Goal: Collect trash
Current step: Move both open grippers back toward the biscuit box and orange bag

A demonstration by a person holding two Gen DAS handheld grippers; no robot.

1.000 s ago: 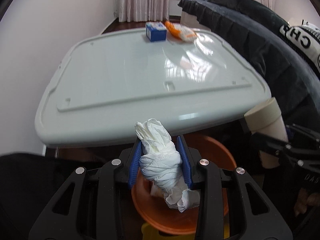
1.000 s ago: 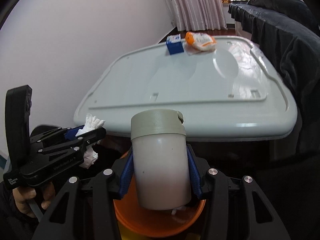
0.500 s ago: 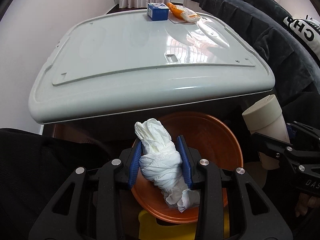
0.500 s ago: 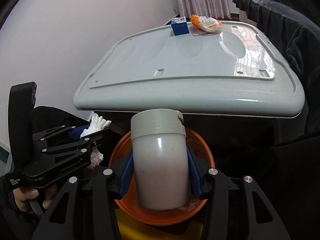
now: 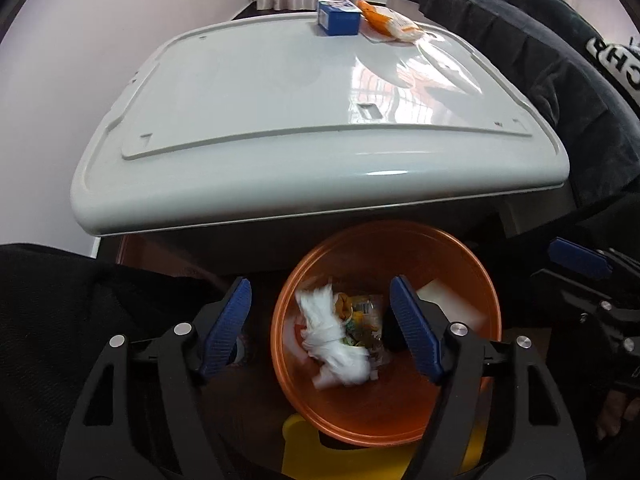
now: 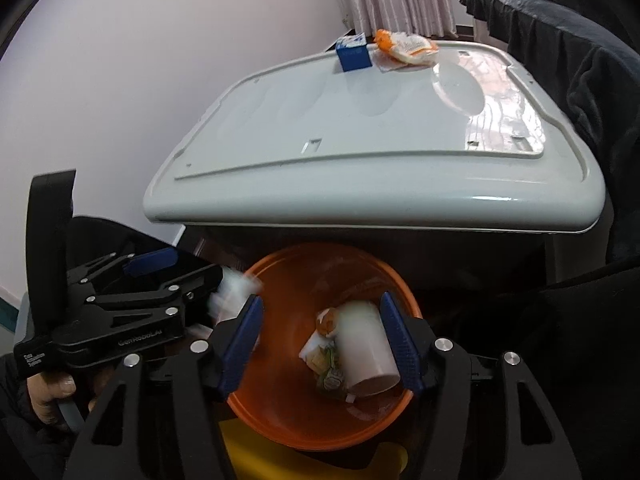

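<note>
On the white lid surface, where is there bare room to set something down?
Nearly all of the glossy white plastic lid is bare, from its near edge back to the blue carton and orange-white snack packet, which crowd the far edge. The round orange bin below is filling with trash.

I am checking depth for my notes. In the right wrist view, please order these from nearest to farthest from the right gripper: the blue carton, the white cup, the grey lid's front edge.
1. White cup: in the orange bin, between the open right gripper fingers.
2. Grey lid's front edge: above the bin.
3. Blue carton: on the lid's far end.
</note>
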